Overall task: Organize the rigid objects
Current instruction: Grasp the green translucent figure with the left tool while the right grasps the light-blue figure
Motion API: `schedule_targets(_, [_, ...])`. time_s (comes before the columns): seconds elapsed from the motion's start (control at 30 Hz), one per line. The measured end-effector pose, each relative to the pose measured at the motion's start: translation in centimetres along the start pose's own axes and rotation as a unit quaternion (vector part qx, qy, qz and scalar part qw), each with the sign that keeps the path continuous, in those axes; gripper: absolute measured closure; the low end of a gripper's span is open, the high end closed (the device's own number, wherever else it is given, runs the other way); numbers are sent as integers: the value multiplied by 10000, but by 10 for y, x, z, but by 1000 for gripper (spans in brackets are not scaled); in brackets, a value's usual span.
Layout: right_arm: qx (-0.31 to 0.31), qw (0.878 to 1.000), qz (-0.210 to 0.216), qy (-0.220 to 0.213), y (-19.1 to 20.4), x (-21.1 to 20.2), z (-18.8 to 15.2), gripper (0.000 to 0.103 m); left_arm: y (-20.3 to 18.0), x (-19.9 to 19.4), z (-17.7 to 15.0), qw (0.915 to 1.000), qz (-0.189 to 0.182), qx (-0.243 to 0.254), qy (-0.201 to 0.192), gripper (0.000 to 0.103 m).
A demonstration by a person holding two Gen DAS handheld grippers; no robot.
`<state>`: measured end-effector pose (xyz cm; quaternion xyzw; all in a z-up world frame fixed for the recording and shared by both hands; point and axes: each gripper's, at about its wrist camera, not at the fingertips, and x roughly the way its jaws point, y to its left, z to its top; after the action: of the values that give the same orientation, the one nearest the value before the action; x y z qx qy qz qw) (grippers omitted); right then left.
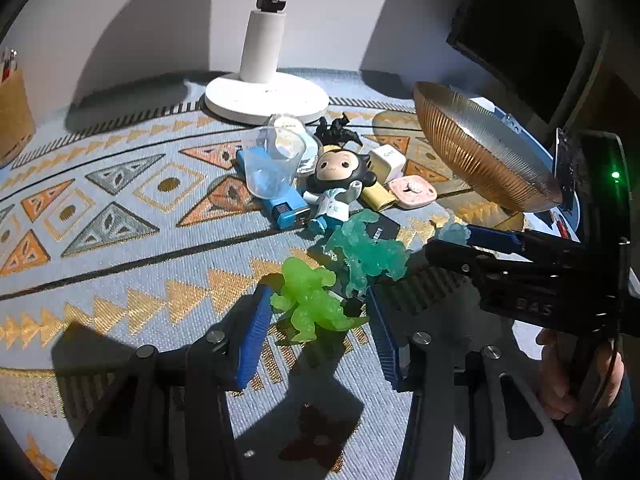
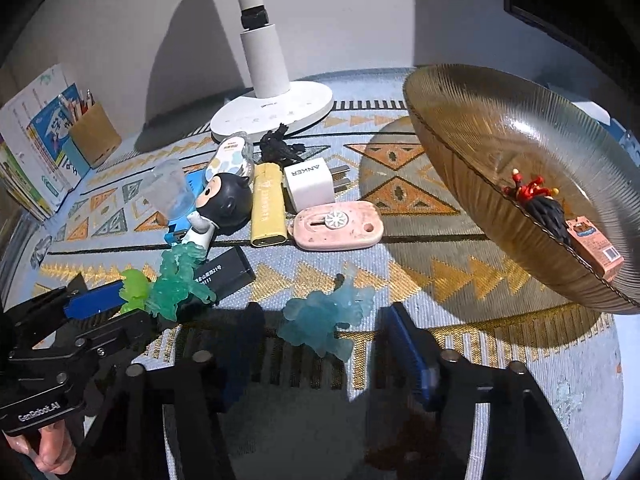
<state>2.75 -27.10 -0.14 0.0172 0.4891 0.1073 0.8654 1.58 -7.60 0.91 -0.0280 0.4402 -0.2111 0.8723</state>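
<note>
A translucent green figurine (image 1: pixel 312 306) stands on the patterned mat between the blue pads of my left gripper (image 1: pixel 318 296), and both pads touch its sides. Just behind it stands a teal figurine (image 1: pixel 368 252). In the right wrist view a pale blue figurine (image 2: pixel 324 320) lies between the fingers of my right gripper (image 2: pixel 325 309), with a small gap on each side. An amber ribbed glass bowl (image 2: pixel 460 128) stands tilted at the right. It holds a black and red figure (image 2: pixel 536 196) and a small pink box (image 2: pixel 596 248).
Behind the figurines lie a big-headed doll (image 1: pixel 340 180), a clear cup (image 1: pixel 272 160), a blue lighter-like block (image 1: pixel 286 208), a white charger (image 2: pixel 310 188), a yellow stick (image 2: pixel 268 208), a pink case (image 2: pixel 336 222) and a black box (image 2: pixel 228 270). A white lamp base (image 1: pixel 266 98) stands behind them.
</note>
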Motion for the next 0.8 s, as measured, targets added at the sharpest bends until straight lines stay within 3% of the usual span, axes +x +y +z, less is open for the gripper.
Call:
schedule_targets(0.03, [-53,10000,-37,-22,2,0,0,54,0,-2,-1,10000,-12,5,-46,58])
schedule_targets(0.1, [-88,9999,-23,-78,3,0,0,60,1,-7,-2,9999,-27,-28,-154,58])
schedule_targets(0.37, [-92,9996,248,-121,2,-11,-5,61,17,-20,-5,9978,-263,-420,-448,58])
schedule_targets(0.63, [-604,9978,261,-39,11,-24,-26,61,19,-20,-5,9974,-266,-477,-480,58])
schedule_targets(0.73, [-520,9982,295,103,6,-24,-33,56,19,-21,-6,9973,-252,-473,-495,58])
schedule_targets(0.8, [-479,9984,297,46,4,-28,-37,38,18,-21,-6,9973,-264,-473,-502,58])
